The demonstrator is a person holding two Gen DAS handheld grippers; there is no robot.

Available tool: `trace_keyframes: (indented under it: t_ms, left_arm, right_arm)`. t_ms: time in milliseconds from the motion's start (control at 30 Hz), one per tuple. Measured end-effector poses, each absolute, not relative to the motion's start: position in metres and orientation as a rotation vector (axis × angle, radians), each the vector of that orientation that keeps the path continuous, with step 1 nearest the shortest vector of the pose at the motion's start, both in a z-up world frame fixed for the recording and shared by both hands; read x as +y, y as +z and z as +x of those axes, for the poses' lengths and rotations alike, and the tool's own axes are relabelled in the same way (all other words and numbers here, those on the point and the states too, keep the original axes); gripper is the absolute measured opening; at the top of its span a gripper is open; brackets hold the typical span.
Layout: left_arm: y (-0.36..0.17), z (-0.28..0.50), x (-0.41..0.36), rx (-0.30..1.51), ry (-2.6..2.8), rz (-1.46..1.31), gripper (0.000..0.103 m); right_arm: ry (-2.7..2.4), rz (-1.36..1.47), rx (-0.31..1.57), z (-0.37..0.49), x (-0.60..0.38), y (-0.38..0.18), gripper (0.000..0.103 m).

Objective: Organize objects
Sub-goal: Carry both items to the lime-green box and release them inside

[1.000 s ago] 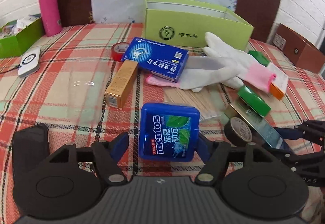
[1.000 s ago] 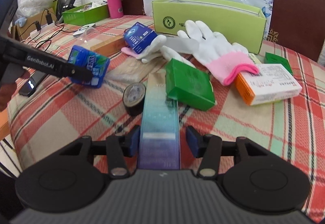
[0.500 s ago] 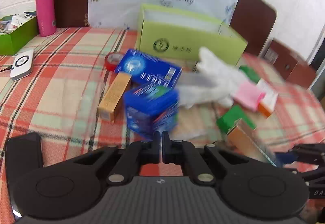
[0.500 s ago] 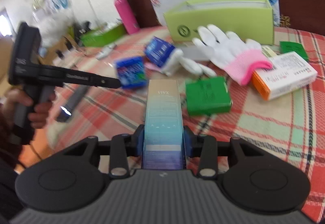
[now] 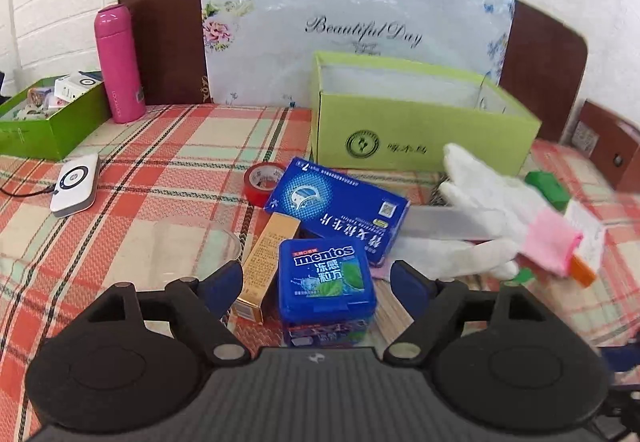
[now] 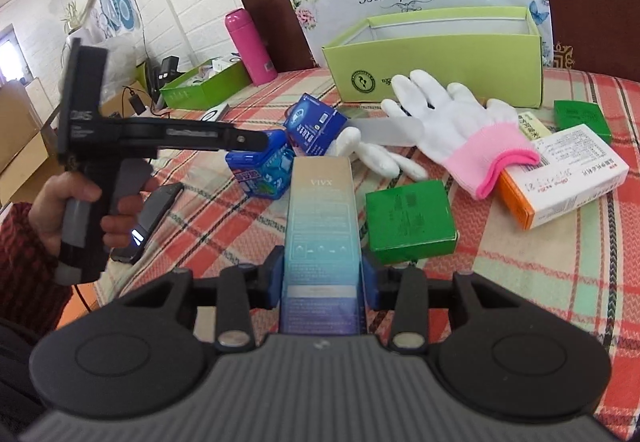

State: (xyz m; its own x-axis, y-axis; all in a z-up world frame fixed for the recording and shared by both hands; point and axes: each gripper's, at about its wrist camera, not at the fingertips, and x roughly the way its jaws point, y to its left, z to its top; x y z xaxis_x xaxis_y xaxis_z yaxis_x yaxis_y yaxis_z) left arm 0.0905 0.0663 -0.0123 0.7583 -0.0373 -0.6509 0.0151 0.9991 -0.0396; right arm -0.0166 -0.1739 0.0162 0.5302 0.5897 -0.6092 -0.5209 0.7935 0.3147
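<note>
A blue Mentos box (image 5: 326, 282) rests on the checked cloth between the jaws of my left gripper (image 5: 316, 274). The jaws are opening, and the pads stand clear of the box on both sides. In the right wrist view, the same box (image 6: 262, 169) lies under the left gripper's finger (image 6: 256, 139). My right gripper (image 6: 322, 274) is shut on a long teal-and-gold VIVX box (image 6: 322, 209), which it holds off the table, pointing forward. An open light-green carton (image 5: 420, 133) stands at the back of the table.
Around the Mentos box lie a blue medicine box (image 5: 340, 209), a gold box (image 5: 268, 258), red tape (image 5: 262, 181), a clear cup (image 5: 196, 250) and white gloves (image 5: 492, 209). A green box (image 6: 410, 215), an orange-white box (image 6: 560, 177) and a phone (image 6: 148, 213) lie nearby. A pink bottle (image 5: 118, 65) and green tray (image 5: 44, 117) stand back left.
The left jaws snapped fully shut with the Mentos box blurred in front of them, then spread wide around it. The right gripper closed on the long box and lifted it.
</note>
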Motion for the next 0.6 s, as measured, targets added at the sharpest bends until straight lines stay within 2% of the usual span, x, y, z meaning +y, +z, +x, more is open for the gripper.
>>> trace_keyframes:
  t_ms: [33,67,100,267,400,600]
  left_arm:
    - [-0.018,0.095,0.064,0.733,-0.029,-0.018,0.082]
    - [-0.022,0.098,0.064,0.749,-0.046,-0.014,0.065]
    - [-0.024,0.099,0.064,0.759,-0.071,-0.019,0.06]
    - [-0.009,0.086,0.067,0.739,-0.12,-0.035,0.059]
    - [0.031,0.087,0.064,0.642,-0.182,-0.05,0.059]
    - [0.087,0.131,0.053,0.49,-0.224,-0.083,0.059]
  right_arm:
    - [0.661,0.099,0.763,-0.016,-0.174,0.016,0.038]
    - [0.656,0.097,0.762,-0.016,-0.174,0.015,0.038]
    - [0.649,0.094,0.76,-0.015,-0.174,0.015,0.038]
    - [0.64,0.092,0.727,-0.007,-0.175,0.023,0.038]
    - [0.64,0.061,0.665,0.017,-0.171,0.044,0.038]
    - [0.602,-0.019,0.526,0.081,-0.157,0.091,0.038]
